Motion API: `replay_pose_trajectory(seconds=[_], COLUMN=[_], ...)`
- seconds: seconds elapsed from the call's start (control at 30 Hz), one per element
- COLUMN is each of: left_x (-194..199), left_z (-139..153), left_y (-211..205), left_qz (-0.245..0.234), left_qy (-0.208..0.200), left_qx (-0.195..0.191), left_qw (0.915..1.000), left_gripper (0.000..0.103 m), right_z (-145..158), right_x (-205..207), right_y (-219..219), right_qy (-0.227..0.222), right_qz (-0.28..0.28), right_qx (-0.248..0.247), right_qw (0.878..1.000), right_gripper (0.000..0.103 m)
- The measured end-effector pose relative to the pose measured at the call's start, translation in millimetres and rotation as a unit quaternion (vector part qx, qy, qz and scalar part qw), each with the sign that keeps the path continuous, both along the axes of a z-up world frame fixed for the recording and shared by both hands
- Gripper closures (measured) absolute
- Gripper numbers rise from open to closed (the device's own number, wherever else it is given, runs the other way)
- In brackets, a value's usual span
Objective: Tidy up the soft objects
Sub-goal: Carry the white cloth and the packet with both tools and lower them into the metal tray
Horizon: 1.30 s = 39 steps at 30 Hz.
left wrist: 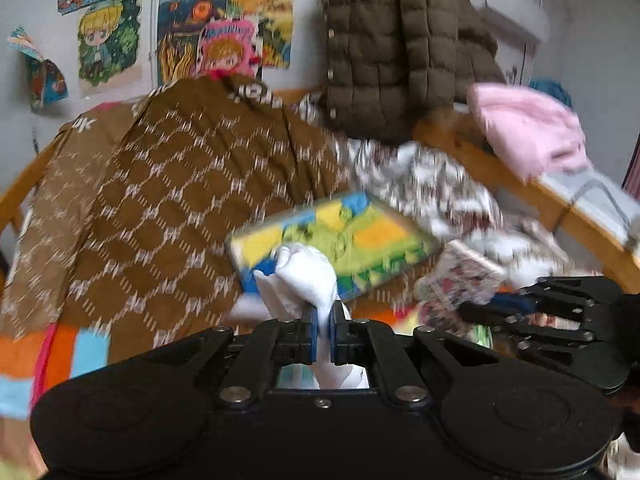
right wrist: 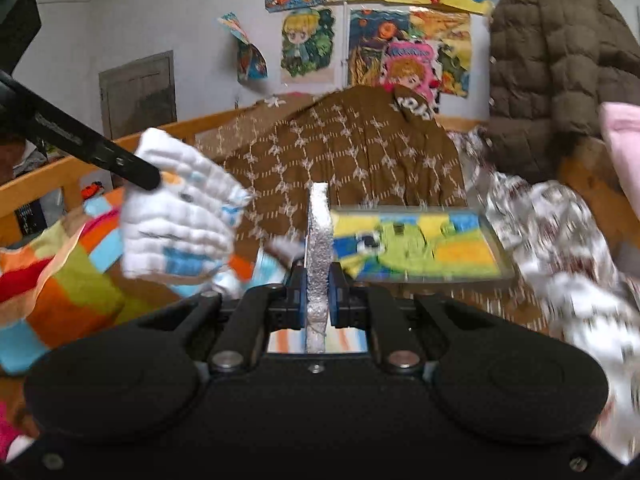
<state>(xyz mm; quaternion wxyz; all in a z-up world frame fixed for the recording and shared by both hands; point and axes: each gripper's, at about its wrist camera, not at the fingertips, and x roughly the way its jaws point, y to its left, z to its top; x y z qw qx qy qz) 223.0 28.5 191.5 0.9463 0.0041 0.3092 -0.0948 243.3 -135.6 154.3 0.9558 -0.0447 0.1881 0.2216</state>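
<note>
My left gripper (left wrist: 325,314) is shut on a bunched white cloth (left wrist: 304,276), held above the bed. In the right wrist view the same gripper (right wrist: 150,179) reaches in from the upper left and pinches a white quilted cloth (right wrist: 180,220) with blue and orange prints. My right gripper (right wrist: 318,280) is shut on a thin white textured cloth edge (right wrist: 319,224) that stands upright between its pads. In the left wrist view the right gripper (left wrist: 476,306) at the right holds a small printed cloth (left wrist: 460,276). Whether both grippers hold one piece, I cannot tell.
A brown patterned garment (left wrist: 180,184) drapes over the bed, with a colourful picture box (left wrist: 340,240) in front of it. A brown puffer jacket (left wrist: 400,48) hangs behind. A pink fleece (left wrist: 528,128) lies on the wooden rail (left wrist: 520,184). A white-and-brown floral cloth (right wrist: 560,248) and a patchwork blanket (right wrist: 60,288) lie below.
</note>
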Motion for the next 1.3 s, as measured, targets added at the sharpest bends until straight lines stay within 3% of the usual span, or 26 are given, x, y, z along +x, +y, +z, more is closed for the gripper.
replay_pose_trajectory(seconds=[0.2,0.33,0.47,0.63,0.8,1.0,1.3], left_x=[78,125,172,214,238,259,275], left_z=[-8,-27,-54,-98,-133,-162,-188], left_y=[-3,-1,-1,-1,-6,-4,6], left_qz=[0.007,0.009,0.0,-0.007,-0.03,-0.016,0.018], left_qy=[-0.012,-0.022,-0.015,0.013,0.031,0.051,0.073], left_qx=[-0.014,-0.027,-0.047,-0.08,-0.101,-0.11,-0.071], left_qw=[0.9998,0.9994,0.9988,0.9967,0.9939,0.9925,0.9947], left_gripper=[0.098,0.098,0.098,0.098,0.098,0.098,0.096], right_z=[10,4,-16,-42,-71,-111,-146], right_x=[97,151,190,210,226,262,305], right_y=[14,12,9,0,-18,-29,-54], right_qy=[0.005,0.031,0.072,0.116,0.157,0.192,0.2], right_qz=[0.009,-0.006,-0.038,-0.076,-0.094,-0.111,-0.155], right_qx=[-0.011,0.002,0.033,0.034,0.052,0.044,0.038], right_qw=[1.0,0.999,0.996,0.99,0.982,0.974,0.967], right_gripper=[0.098,0.098,0.098,0.098,0.098,0.097,0.093])
